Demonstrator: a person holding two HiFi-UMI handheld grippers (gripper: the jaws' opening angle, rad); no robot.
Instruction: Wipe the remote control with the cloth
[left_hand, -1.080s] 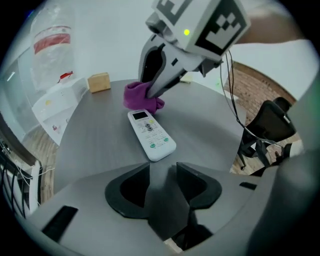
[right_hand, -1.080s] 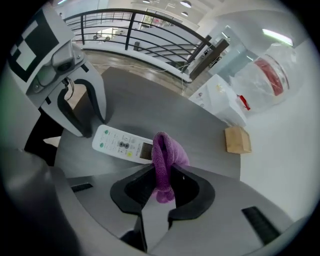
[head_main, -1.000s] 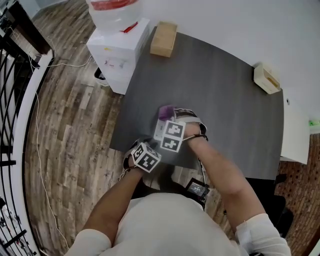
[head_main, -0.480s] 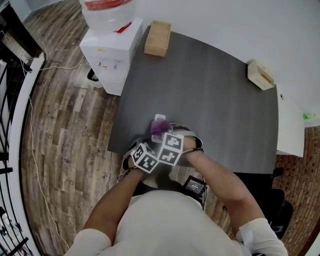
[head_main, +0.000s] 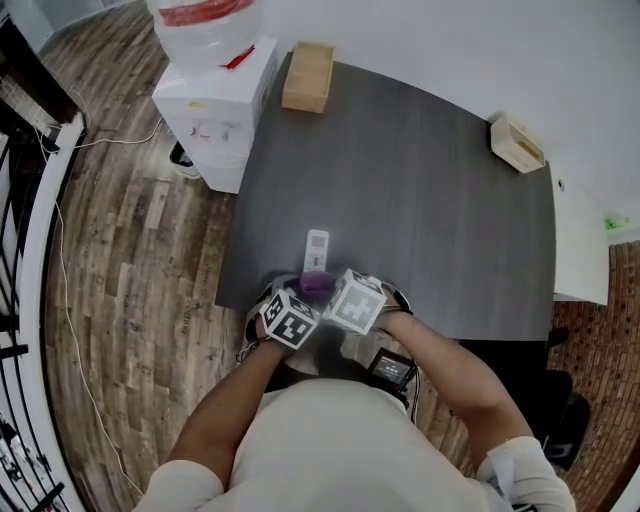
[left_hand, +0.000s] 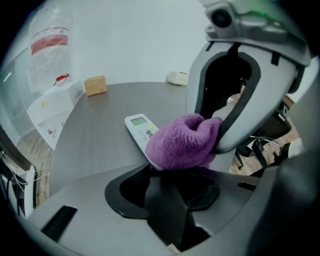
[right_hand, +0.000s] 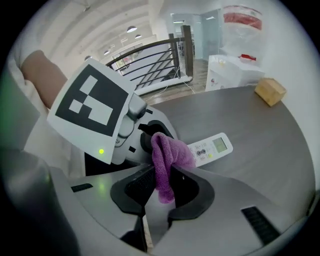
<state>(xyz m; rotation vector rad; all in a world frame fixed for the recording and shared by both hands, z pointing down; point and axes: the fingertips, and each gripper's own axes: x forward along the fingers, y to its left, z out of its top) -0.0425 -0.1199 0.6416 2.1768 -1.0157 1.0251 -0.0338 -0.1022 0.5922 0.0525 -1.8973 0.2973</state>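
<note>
The white remote control (head_main: 316, 248) lies on the dark grey table (head_main: 420, 200) near its front edge, screen end pointing away from me. Its near end runs under the purple cloth (head_main: 316, 285) and in between the jaws of my left gripper (head_main: 297, 303), which looks shut on it. In the left gripper view the remote (left_hand: 140, 129) shows ahead of the left gripper (left_hand: 175, 170), with the cloth (left_hand: 182, 141) bunched over its near half. My right gripper (right_hand: 167, 175) is shut on the cloth (right_hand: 167, 157), pressing it onto the remote (right_hand: 212, 147).
A white water dispenser (head_main: 215, 95) stands off the table's far left corner. A wooden box (head_main: 307, 75) sits at the far left of the table, and a pale holder (head_main: 517, 143) at the far right. Wood floor with a cable (head_main: 75, 330) and a railing lie to the left.
The right gripper has dragged the cloth along the remote toward me, from its far end to its near end. The remote's screen end is now uncovered. The left gripper has stayed at the near end.
</note>
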